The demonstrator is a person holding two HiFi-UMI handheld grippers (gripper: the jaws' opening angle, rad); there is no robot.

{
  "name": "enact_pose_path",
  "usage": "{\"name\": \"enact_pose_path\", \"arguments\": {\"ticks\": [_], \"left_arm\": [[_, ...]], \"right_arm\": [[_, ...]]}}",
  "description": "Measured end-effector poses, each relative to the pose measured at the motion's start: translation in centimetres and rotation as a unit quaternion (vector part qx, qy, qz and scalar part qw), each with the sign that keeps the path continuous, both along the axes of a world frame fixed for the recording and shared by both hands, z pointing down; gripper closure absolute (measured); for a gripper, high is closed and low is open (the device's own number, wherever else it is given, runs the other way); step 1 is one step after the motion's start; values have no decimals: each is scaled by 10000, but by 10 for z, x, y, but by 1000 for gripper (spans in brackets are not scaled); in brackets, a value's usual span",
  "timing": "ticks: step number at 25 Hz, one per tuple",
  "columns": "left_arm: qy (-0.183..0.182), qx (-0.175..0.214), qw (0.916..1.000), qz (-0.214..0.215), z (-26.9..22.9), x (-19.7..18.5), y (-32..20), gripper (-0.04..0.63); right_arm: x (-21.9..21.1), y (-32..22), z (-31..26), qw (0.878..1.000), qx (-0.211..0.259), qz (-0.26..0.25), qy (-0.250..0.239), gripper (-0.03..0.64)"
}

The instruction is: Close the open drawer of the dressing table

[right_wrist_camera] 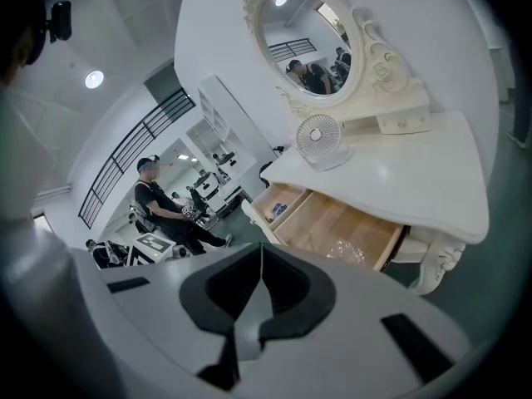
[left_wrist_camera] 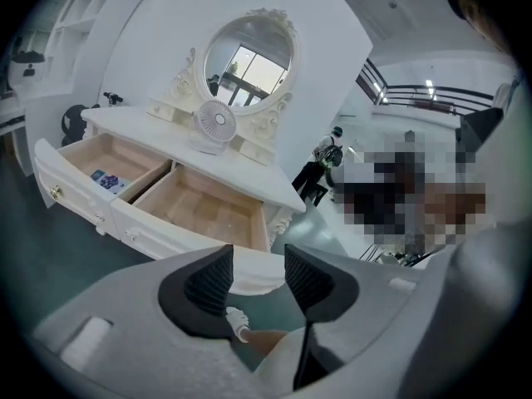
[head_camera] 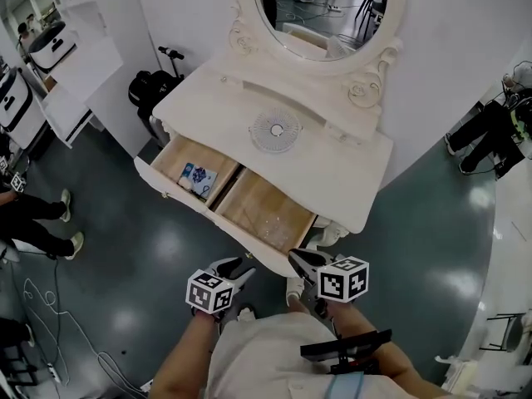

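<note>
The left gripper [head_camera: 243, 271] hung with jaws parted and nothing between them, just short of the drawer [head_camera: 249, 199]. The drawer stood pulled well out of the dressing table [head_camera: 332, 160], with a small packet [head_camera: 198, 175] in its left compartment. The right gripper [head_camera: 301, 261], jaws pressed together and empty, sat near the drawer's right front corner. A push at that one end could skew the wide drawer and jam it. A parted jaw could snag the front edge.

The left gripper [head_camera: 239, 270] and right gripper [head_camera: 299, 262] have grey shells, black ribbed jaws and black-and-white marker cubes [head_camera: 209, 293].
</note>
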State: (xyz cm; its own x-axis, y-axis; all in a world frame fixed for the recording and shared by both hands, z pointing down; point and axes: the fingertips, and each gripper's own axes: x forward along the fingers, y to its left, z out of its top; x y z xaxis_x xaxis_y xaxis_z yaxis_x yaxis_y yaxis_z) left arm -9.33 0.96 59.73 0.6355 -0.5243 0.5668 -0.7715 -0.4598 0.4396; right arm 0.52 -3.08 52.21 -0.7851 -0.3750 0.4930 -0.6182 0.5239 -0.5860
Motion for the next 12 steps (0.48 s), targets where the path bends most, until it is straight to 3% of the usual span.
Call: {"name": "enact_pose_path", "arguments": {"ticks": [12], "left_arm": [[-364,-507,9979,143,54,-5,-17,416]], "right_arm": [[8,-11,5,9999,-91,26,139,600]]}}
